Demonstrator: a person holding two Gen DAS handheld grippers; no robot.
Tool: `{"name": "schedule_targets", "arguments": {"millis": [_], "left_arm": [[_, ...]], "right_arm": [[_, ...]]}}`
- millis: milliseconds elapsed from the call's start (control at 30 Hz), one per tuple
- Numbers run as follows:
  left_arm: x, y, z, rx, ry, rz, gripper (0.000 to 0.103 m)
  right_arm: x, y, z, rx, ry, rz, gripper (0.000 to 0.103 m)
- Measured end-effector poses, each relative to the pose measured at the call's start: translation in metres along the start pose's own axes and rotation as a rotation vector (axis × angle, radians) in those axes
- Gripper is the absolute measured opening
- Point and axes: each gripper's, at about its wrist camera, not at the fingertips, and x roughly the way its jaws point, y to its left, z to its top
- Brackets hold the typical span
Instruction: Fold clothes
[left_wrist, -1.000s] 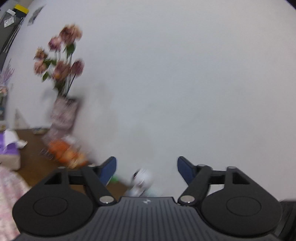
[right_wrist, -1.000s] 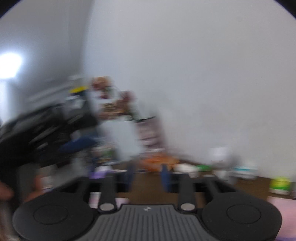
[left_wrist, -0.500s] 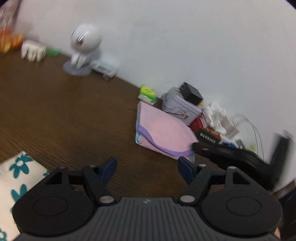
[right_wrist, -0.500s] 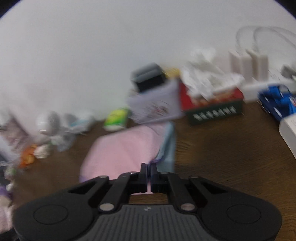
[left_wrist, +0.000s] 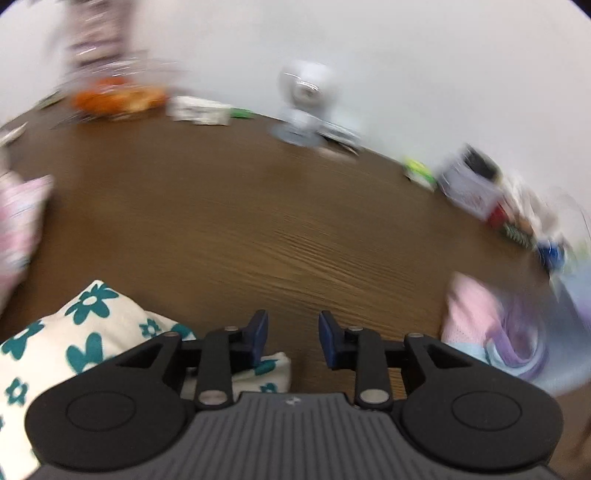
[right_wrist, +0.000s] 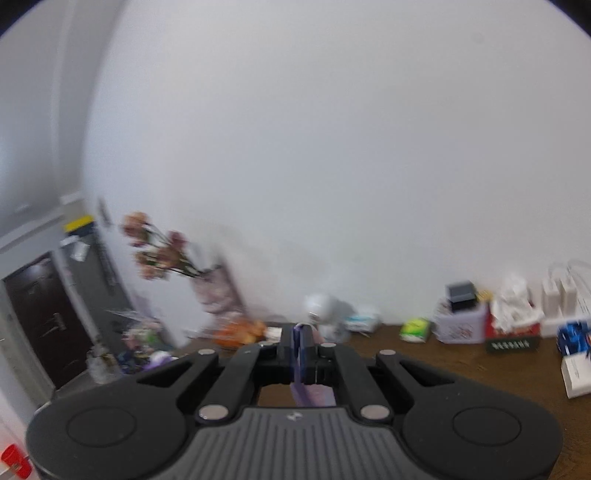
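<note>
My left gripper (left_wrist: 291, 334) is open above the brown table (left_wrist: 258, 221), its left finger over a folded white cloth with teal flowers (left_wrist: 74, 339) at the lower left. A pink garment with purple trim (left_wrist: 491, 332) hangs blurred at the right of the left wrist view. My right gripper (right_wrist: 300, 350) is shut on that pink and purple garment (right_wrist: 314, 395), whose fabric shows between and below the fingers, raised above the table (right_wrist: 461, 365). A pale pink cloth (left_wrist: 18, 229) lies at the far left.
Along the wall stand a white round gadget (left_wrist: 306, 99), small boxes (left_wrist: 469, 184), an orange packet (left_wrist: 118, 98) and a vase of flowers (right_wrist: 162, 251). A green packet (right_wrist: 415, 328), a red tissue box (right_wrist: 513, 325) and white chargers (right_wrist: 561, 295) crowd the back right. A dark door (right_wrist: 40, 317) is left.
My right gripper lifted the pink garment off the table and now points at the wall. My left gripper swung left and its jaws narrowed; the garment left its spot by the boxes.
</note>
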Motion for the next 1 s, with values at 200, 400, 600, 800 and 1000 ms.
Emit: {"name": "schedule_targets", "arguments": {"millis": [200, 400, 600, 800, 1000], "left_arm": [[-0.142, -0.063, -0.022, 0.200, -0.227, -0.418, 0.081], [-0.203, -0.094, -0.058, 0.256, -0.241, -0.761, 0.098], [-0.242, -0.068, -0.073, 0.156, -0.249, -0.781, 0.099], [-0.248, -0.044, -0.091, 0.092, -0.255, -0.661, 0.100], [-0.210, -0.025, -0.125, 0.043, -0.065, -0.514, 0.100]], "right_arm": [[-0.064, 0.082, 0.022, -0.118, -0.059, 0.108, 0.002], [-0.136, 0.167, 0.032, -0.277, -0.133, 0.150, 0.002], [-0.168, 0.200, 0.066, -0.340, -0.201, 0.072, 0.002], [-0.125, 0.158, 0.101, -0.292, -0.151, -0.125, 0.002], [-0.040, 0.043, 0.037, -0.315, 0.166, -0.758, 0.018]]}}
